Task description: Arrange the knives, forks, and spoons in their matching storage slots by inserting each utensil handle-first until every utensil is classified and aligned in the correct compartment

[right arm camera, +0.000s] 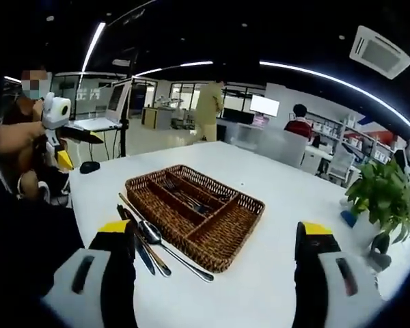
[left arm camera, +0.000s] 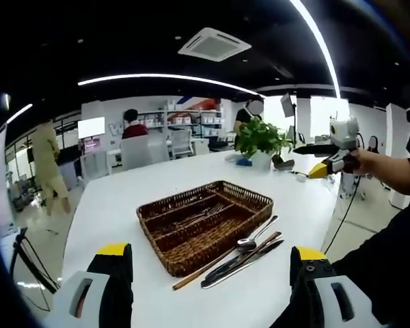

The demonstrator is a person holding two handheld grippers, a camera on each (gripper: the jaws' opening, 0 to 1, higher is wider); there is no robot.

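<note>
Left gripper (left arm camera: 212,273): hovering above the white table (left arm camera: 123,198), yellow-tipped jaws standing wide apart, gripping nothing.
Right gripper (right arm camera: 215,256): also hanging over the table (right arm camera: 287,198), jaws spread wide, carrying nothing; showing again off to the far right in the left gripper view (left arm camera: 331,160), held in a person's hand (left arm camera: 369,162).
Loose utensils: lying on the table between the left jaws and just ahead of them, touching the near side of the basket; a spoon (left arm camera: 249,239), a dark knife (left arm camera: 242,263) and a wooden-handled piece (left arm camera: 212,265) resting side by side. In the right gripper view, lying just ahead of the left-hand jaw, spoon (right arm camera: 160,242) and knife (right arm camera: 140,242) close together beside the basket.
Wicker cutlery basket (left arm camera: 191,256): sitting straight ahead of the left jaws, past the loose utensils; divided into long compartments. Centred ahead between the right jaws (right arm camera: 222,249).
Cutlery in basket: forks (left arm camera: 201,215) lying in a middle compartment; several metal pieces (right arm camera: 191,198) resting in the slots, exact kinds too small to tell.
Potted plant (left arm camera: 262,143): standing well beyond the basket, ahead and right of the left gripper; far right of the right gripper (right arm camera: 383,198).
Background: office shelving and a ceiling vent (left arm camera: 214,44) sitting far off; people standing and sitting behind the table.
</note>
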